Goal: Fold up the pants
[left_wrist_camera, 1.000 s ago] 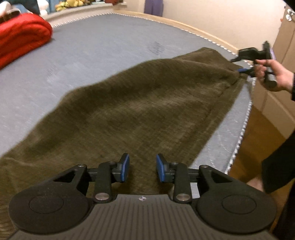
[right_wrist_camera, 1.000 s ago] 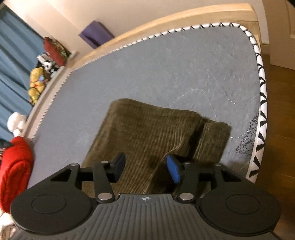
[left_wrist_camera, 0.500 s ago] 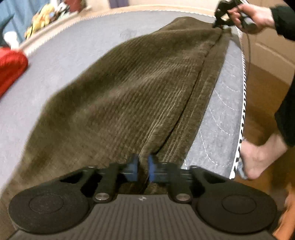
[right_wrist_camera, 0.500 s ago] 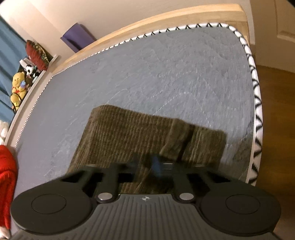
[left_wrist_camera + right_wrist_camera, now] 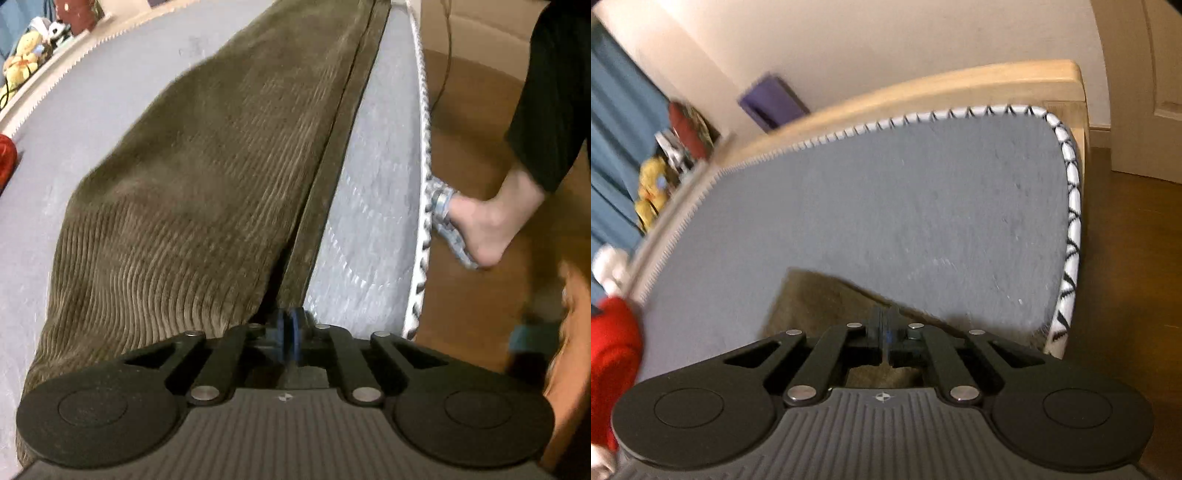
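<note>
Olive-brown corduroy pants (image 5: 207, 155) lie stretched lengthwise on a grey mattress (image 5: 373, 177), near its right edge. My left gripper (image 5: 289, 325) is shut on the near end of the pants at their right-hand edge, where one layer lies over another. In the right wrist view only a corner of the pants (image 5: 816, 299) shows in front of my right gripper (image 5: 886, 332), which is shut on that end of the pants. The image is blurred by motion.
The mattress edge with white zigzag piping (image 5: 424, 206) runs beside wooden floor (image 5: 476, 295), where the person's bare foot (image 5: 487, 225) stands. A red blanket (image 5: 613, 365) and soft toys (image 5: 650, 195) sit at the bed's far side. A wooden bed frame (image 5: 923, 92) borders the mattress.
Both grippers closed from open onto the pants' ends. The pants have been pulled taut and straight along the mattress edge. The right wrist view now shows far less cloth.
</note>
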The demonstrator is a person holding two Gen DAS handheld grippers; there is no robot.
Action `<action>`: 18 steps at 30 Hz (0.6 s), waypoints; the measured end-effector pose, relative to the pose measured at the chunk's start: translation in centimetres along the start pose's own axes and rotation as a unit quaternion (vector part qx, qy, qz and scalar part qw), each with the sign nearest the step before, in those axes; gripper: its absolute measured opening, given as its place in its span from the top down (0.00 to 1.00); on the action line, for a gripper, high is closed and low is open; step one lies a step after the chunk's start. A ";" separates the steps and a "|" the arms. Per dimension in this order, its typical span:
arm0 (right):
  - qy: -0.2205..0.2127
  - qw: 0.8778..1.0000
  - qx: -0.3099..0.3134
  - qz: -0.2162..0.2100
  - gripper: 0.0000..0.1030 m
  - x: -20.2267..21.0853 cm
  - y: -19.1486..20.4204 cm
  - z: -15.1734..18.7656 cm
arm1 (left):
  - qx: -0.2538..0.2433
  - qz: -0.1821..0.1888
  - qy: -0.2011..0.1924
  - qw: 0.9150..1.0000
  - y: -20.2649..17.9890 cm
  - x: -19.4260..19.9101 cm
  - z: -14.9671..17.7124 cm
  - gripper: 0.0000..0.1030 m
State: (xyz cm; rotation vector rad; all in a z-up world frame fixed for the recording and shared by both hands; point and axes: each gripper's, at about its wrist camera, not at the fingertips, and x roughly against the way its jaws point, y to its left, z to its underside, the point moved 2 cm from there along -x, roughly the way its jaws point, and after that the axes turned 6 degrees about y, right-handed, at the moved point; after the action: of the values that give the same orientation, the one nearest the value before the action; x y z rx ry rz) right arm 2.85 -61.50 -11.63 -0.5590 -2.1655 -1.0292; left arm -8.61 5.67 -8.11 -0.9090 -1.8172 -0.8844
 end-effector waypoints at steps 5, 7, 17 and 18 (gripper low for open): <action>0.014 0.999 0.024 0.020 0.70 -2.3 0.4 0.2 | 0.090 0.027 -0.076 0.993 3.1 2.9 -0.2 0.75; 0.013 0.999 0.032 0.021 0.70 -2.9 0.6 0.2 | 0.093 0.027 -0.076 0.992 3.4 2.9 -0.2 0.75; -0.049 0.995 0.056 0.068 1.00 -0.2 1.1 -0.6 | 0.085 0.036 -0.089 0.992 3.0 3.7 0.0 0.70; -0.048 0.996 0.047 0.066 1.00 0.0 0.8 -0.8 | 0.084 0.036 -0.091 0.992 2.9 3.7 -0.1 0.67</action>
State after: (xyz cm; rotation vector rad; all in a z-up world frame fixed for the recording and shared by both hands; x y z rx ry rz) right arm 3.65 -61.65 -10.88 -0.7088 -2.2145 -0.8398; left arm -7.34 7.74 -4.15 -0.9657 -1.9675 -0.6105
